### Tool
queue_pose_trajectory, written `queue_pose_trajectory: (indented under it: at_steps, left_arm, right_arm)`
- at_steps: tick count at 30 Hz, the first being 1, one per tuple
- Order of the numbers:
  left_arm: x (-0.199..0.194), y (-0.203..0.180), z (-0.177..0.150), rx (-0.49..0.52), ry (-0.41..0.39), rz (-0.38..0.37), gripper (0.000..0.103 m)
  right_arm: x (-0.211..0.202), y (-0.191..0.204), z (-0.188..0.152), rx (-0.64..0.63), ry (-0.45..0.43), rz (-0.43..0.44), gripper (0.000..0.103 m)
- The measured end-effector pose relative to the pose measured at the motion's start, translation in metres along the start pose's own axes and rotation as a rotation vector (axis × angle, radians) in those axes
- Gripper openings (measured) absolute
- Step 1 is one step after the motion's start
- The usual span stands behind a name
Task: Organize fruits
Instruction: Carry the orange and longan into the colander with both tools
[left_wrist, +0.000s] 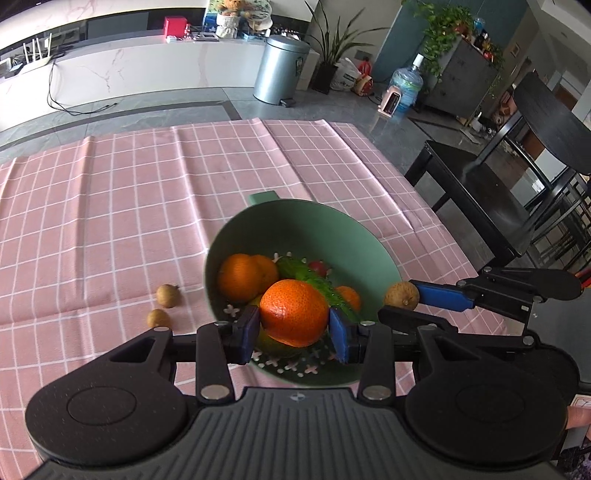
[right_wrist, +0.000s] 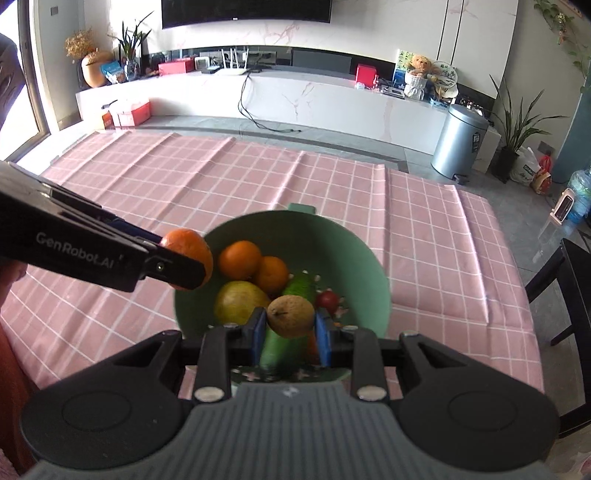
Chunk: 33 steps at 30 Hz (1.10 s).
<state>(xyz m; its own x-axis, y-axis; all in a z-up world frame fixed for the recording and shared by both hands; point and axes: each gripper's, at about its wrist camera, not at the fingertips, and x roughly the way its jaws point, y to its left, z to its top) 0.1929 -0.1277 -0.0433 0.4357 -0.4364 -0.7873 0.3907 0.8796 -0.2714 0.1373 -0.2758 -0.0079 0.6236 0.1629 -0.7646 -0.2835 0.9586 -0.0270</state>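
Fruits fill the green colander (left_wrist: 373, 254) on the pink checked cloth (left_wrist: 110, 206). Left gripper (left_wrist: 294, 329) pinches an orange (left_wrist: 293, 312) above its 6 o'clock rim. Right gripper (right_wrist: 290, 331) pinches a brown longan (right_wrist: 290, 315); two longans (left_wrist: 163, 305) lie at the colander's 9 o'clock.

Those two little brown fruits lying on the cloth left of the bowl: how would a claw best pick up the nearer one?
Come straight down on the nearer longan and pinch its widest middle, fingers closing left and right. It is small, round and lies low on the cloth, so a side approach would probably just roll it. The other longan sits just behind, apart.
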Motion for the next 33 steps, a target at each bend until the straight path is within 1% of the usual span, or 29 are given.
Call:
queue_pose_trajectory:
  at_steps: [2,5,8,11,15,18,20,26,29,33]
  left_arm:
    - [0.009,-0.002,0.003,-0.011,0.012,0.001,0.046]
    - [0.020,0.000,0.007,-0.036,0.028,-0.015,0.046]
    - [0.031,0.003,0.014,-0.053,0.045,-0.025,0.046]
    - [0.039,0.003,0.021,-0.047,0.058,-0.024,0.046]
    - [0.047,0.003,0.027,-0.044,0.069,-0.025,0.046]
    - [0.054,0.003,0.030,-0.040,0.101,-0.015,0.046]
    - [0.057,0.002,0.031,-0.028,0.106,-0.003,0.046]
    - [0.071,0.008,0.031,-0.041,0.144,0.011,0.046]
    - [0.074,0.005,0.031,-0.006,0.142,0.010,0.046]
    - [0.078,0.002,0.033,0.003,0.150,0.014,0.047]
  right_arm:
    - [0.006,-0.010,0.001,0.005,0.014,-0.005,0.025]
    - [0.016,-0.018,0.004,0.007,0.030,0.015,0.025]
    - [0.033,-0.018,0.009,-0.032,0.063,0.014,0.025]
    - [0.053,-0.017,0.014,-0.089,0.110,0.007,0.025]
    - [0.074,-0.021,0.021,-0.132,0.162,0.027,0.025]
    - [0.083,-0.024,0.027,-0.174,0.188,0.033,0.025]
    - [0.089,-0.027,0.030,-0.184,0.202,0.038,0.025]
    - [0.105,-0.029,0.037,-0.209,0.234,0.040,0.025]
    - [0.109,-0.031,0.036,-0.216,0.253,0.044,0.025]
    - [0.113,-0.032,0.032,-0.212,0.269,0.044,0.025]
